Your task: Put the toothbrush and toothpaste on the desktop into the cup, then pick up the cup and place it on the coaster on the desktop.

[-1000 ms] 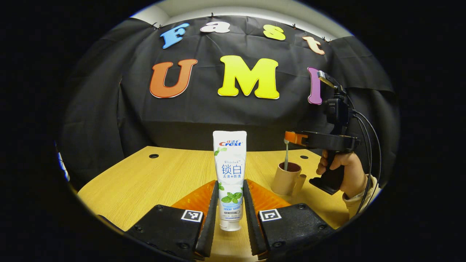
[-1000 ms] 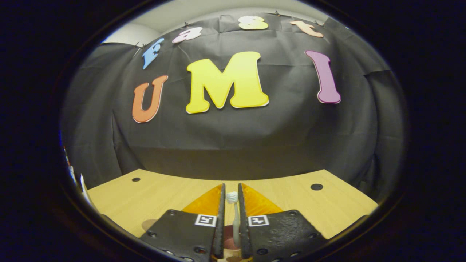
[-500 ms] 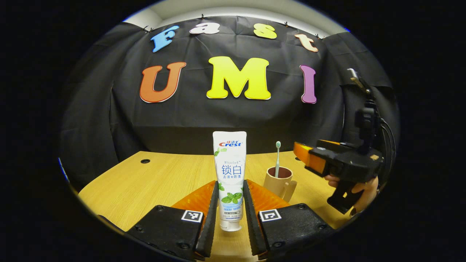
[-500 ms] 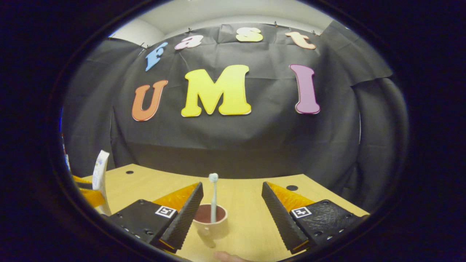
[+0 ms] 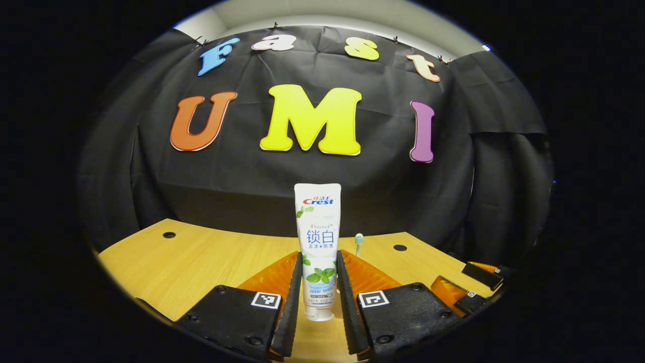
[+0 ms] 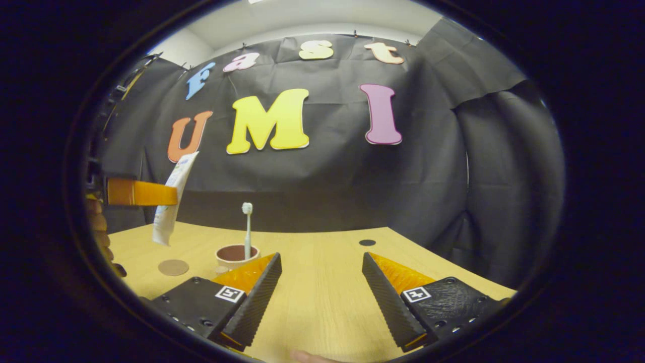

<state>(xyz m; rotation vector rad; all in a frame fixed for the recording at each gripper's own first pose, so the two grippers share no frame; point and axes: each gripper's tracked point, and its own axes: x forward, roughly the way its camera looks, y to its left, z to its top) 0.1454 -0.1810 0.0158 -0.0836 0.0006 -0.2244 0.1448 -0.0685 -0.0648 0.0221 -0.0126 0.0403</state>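
My left gripper (image 5: 319, 256) is shut on a white toothpaste tube (image 5: 317, 237), held upright with its cap down. Just right of the tube a toothbrush head (image 5: 359, 238) peeks over my finger. In the right gripper view the tan cup (image 6: 236, 255) stands on the desk with the toothbrush (image 6: 247, 227) upright in it. A round brown coaster (image 6: 173, 267) lies to its left. The left gripper (image 6: 141, 192) holds the toothpaste tube (image 6: 171, 206) in the air, above and left of the cup. My right gripper (image 6: 321, 259) is open and empty, to the right of the cup.
The wooden desk (image 6: 322, 302) has a cable hole (image 6: 367, 242) near its back edge, with two more holes (image 5: 169, 235) (image 5: 400, 247) in the left gripper view. Black cloth closes the back. The right gripper (image 5: 473, 287) sits low at the right. A hand (image 6: 95, 222) holds the left gripper.
The right gripper opened, let go of the toothbrush in the cup, and drew back to the right. The left gripper carried the toothpaste higher and toward the cup.
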